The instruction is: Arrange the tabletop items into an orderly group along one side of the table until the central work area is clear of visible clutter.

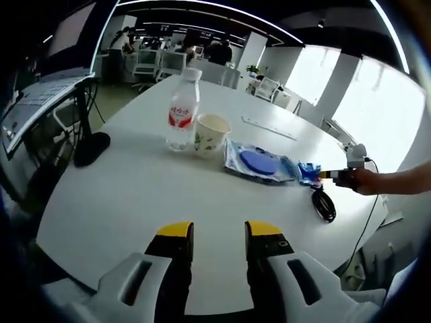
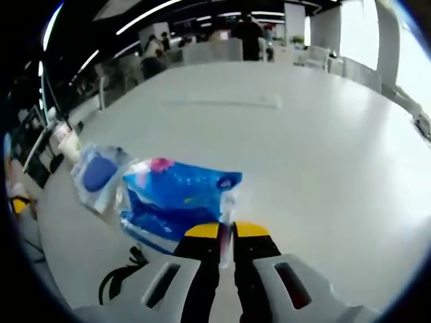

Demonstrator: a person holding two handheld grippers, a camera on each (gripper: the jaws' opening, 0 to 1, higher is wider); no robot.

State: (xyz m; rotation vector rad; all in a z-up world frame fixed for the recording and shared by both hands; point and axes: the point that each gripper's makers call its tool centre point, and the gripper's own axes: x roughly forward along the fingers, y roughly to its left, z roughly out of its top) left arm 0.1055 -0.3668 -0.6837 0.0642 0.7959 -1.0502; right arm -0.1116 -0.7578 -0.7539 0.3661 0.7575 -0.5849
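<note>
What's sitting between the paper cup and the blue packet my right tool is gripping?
In the left gripper view, a clear pouch with a blue disc lies between the paper cup and the blue packet.

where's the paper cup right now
In the left gripper view the paper cup stands upright on the white table, touching the water bottle on its left, with the blue packet to its right.

Brightness: bright daylight across the white bench (image 1: 135,182); ceiling dark.
Light source: overexposed windows (image 1: 377,108) far beyond the left tool, plus ceiling light strips (image 1: 209,7).
Glare: windows blown white; soft sheen on the bench ahead of the right tool.
Shadows: faint and soft.
Blur: right gripper view softer, the blue packet (image 2: 178,195) smeared.
Distortion: strong fisheye bending at the edges.
</note>
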